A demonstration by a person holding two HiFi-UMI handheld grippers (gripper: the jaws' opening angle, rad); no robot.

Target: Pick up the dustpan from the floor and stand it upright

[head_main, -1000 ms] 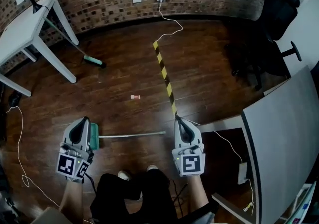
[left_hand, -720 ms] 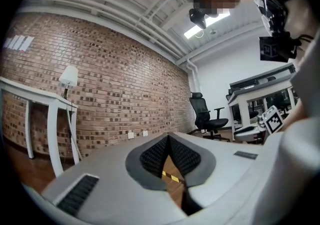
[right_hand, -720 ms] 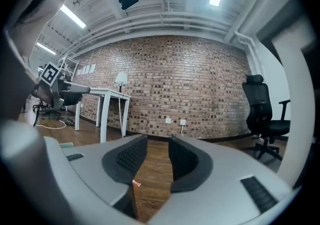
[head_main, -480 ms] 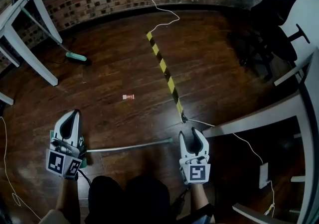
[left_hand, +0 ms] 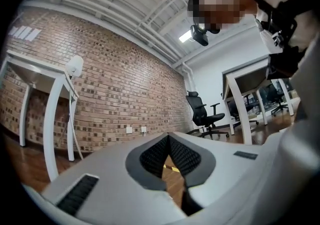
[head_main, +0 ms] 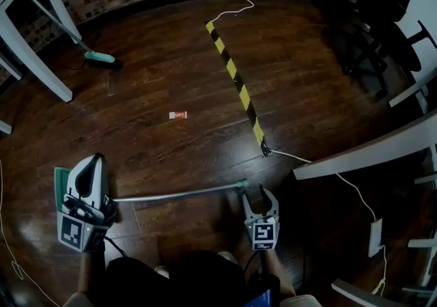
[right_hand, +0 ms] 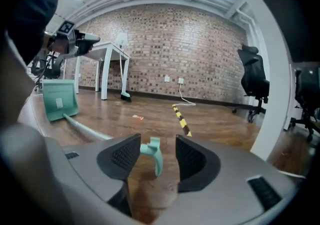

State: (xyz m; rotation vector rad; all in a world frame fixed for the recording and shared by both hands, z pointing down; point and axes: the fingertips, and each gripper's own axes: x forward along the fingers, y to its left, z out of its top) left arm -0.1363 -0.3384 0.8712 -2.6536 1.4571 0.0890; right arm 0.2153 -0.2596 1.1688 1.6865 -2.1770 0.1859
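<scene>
The dustpan lies flat on the wooden floor: a green pan at the left and a long metal handle running right to a green hook end. My left gripper hovers over the pan's right side and hides part of it; its jaws meet at the tips, nothing between them. My right gripper sits low at the handle's end. Its jaws are opening, and the green hook stands between the pads without being pressed. The right gripper view also shows the pan at far left.
A broom with a teal head leans by a white table's leg at the back left. A yellow-black tape strip crosses the floor, with a white cable behind it. A small red-white scrap lies mid-floor. A white desk and office chair stand right.
Both grippers have sunk toward the floor. The right gripper's jaws went from shut to wide apart and now straddle the handle's green end. The dustpan has not moved.
</scene>
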